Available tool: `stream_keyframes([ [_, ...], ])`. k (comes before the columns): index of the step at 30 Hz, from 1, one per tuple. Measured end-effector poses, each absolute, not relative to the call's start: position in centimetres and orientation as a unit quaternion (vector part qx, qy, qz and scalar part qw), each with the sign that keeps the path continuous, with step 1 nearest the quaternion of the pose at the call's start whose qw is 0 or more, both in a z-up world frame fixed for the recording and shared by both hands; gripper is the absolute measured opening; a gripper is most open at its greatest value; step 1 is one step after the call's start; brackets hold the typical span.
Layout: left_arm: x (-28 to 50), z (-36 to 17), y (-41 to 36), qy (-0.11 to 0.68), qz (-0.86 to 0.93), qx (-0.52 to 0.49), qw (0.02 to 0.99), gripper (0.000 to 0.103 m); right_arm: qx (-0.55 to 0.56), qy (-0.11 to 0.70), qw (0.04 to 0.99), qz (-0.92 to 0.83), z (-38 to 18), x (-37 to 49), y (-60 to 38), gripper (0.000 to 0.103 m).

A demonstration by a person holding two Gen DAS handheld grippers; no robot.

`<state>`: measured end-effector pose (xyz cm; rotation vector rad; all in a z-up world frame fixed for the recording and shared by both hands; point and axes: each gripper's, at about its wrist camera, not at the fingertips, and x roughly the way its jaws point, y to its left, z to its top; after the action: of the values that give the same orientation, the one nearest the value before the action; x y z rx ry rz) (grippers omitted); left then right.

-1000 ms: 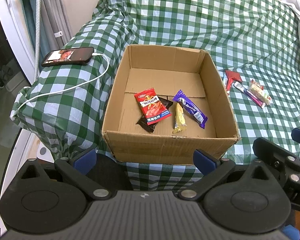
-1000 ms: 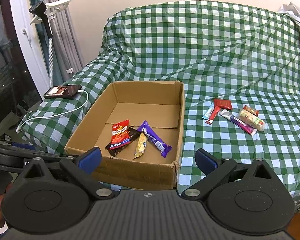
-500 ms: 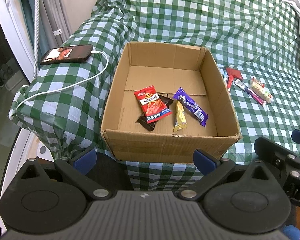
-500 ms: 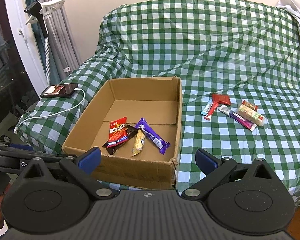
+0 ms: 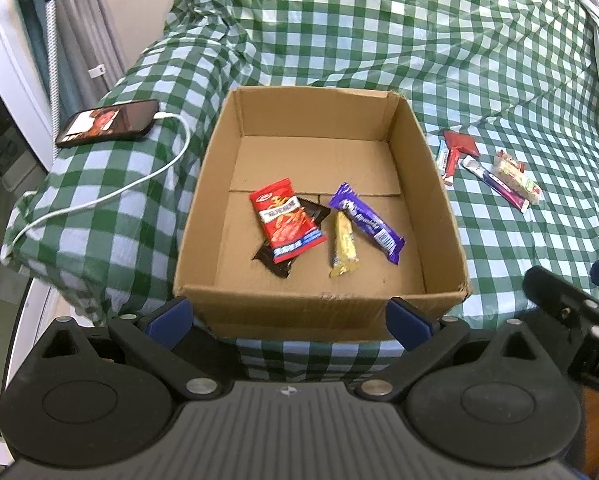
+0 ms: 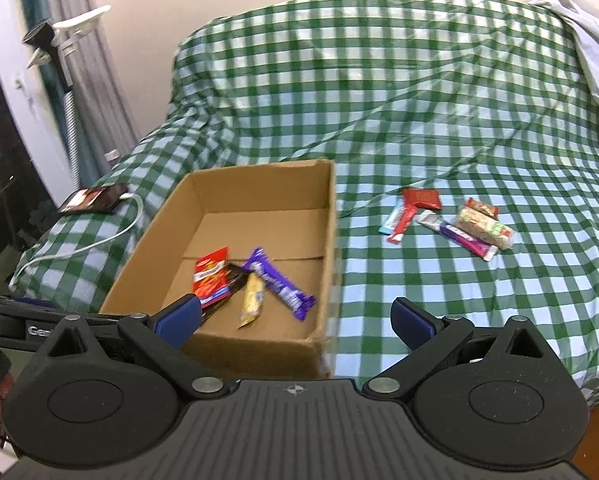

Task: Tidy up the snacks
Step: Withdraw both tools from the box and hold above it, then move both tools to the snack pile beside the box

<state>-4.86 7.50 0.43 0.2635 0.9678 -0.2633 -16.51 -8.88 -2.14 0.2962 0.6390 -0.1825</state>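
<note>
An open cardboard box sits on the green checked cover. It holds a red packet, a dark bar, a yellow bar and a purple bar. Several loose snacks lie to the box's right: a red wrapper, a purple stick and a pale bar. My left gripper is open and empty before the box's near wall. My right gripper is open and empty near the box's near right corner.
A phone on a white cable lies left of the box. Curtains and a door frame stand at the left. White cloth lies at the far right. The right gripper's body shows in the left wrist view.
Both grippers have moved forward towards the bed; the box and loose snacks look nearer. The right view has swung rightward and is blurred. Nothing was taken hold of.
</note>
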Motion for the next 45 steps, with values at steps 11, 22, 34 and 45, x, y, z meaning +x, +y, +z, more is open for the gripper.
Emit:
stream_keyframes([
  [11, -0.6, 0.0, -0.5, 0.466, -0.146, 0.159, 0.858, 0.103, 0.168, 0.302, 0.919, -0.19, -4.8, -14.6, -19.3, 0.101],
  [22, 4.8, -4.8, -12.5, 0.507, -0.19, 0.181, 0.821, 0.103, 0.147, 0.317, 0.901, -0.259, -11.3, -7.4, -32.8, 0.101],
  [34, 9.8, -10.9, -22.2, 0.531, -0.187, 0.22, 0.797, 0.103, 0.096, 0.399, 0.888, -0.207, -21.1, 3.7, -41.0, 0.101],
  [45, 12.9, -11.4, -24.1, 0.535, -0.109, 0.181, 0.818, 0.103, 0.13, 0.406, 0.89, -0.162, -23.6, 2.1, -43.3, 0.039],
])
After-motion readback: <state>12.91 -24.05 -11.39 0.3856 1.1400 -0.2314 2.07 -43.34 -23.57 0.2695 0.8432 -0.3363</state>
